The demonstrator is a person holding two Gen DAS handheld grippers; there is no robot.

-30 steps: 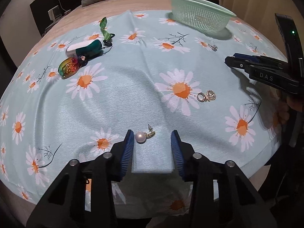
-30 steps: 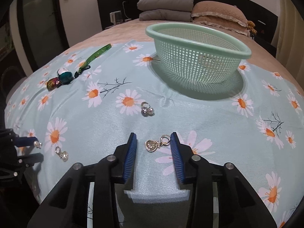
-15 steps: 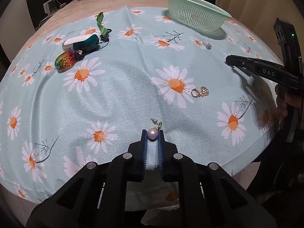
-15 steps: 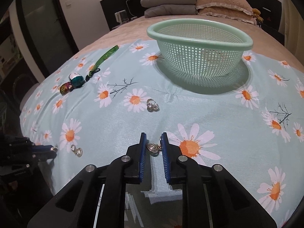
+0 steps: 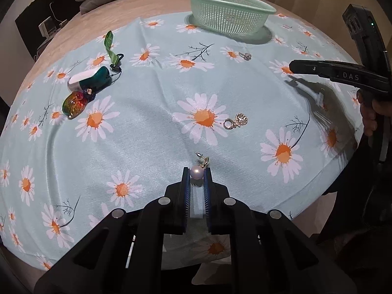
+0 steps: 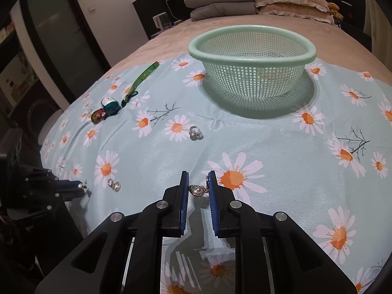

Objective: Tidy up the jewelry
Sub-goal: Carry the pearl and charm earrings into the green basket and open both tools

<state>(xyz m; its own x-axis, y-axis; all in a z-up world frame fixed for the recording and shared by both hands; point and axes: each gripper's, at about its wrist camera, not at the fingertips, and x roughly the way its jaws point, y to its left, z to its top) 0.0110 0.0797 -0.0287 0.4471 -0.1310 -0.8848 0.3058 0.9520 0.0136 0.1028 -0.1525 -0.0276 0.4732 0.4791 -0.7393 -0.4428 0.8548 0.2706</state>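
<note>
Now closed from wide: left gripper (image 5: pixel 196 173) clamped on pearl earring (image 5: pixel 197 172), right gripper (image 6: pixel 198 188) on heart charm (image 6: pixel 197 190), clear of the cloth. Basket (image 6: pixel 252 60) far ahead. Tiny tip grips, easily dropped.

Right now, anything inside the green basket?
Nothing visible inside the green basket: the right wrist view shows bare mesh on its far inner wall and through its near side. The floor cannot be made out clearly, so small jewelry could be missed.

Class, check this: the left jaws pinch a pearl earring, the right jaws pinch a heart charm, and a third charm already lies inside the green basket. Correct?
Not quite. The green basket looks empty in the right wrist view; the third charm lies on the cloth. The pearl earring and heart charm are pinched as stated.
</note>
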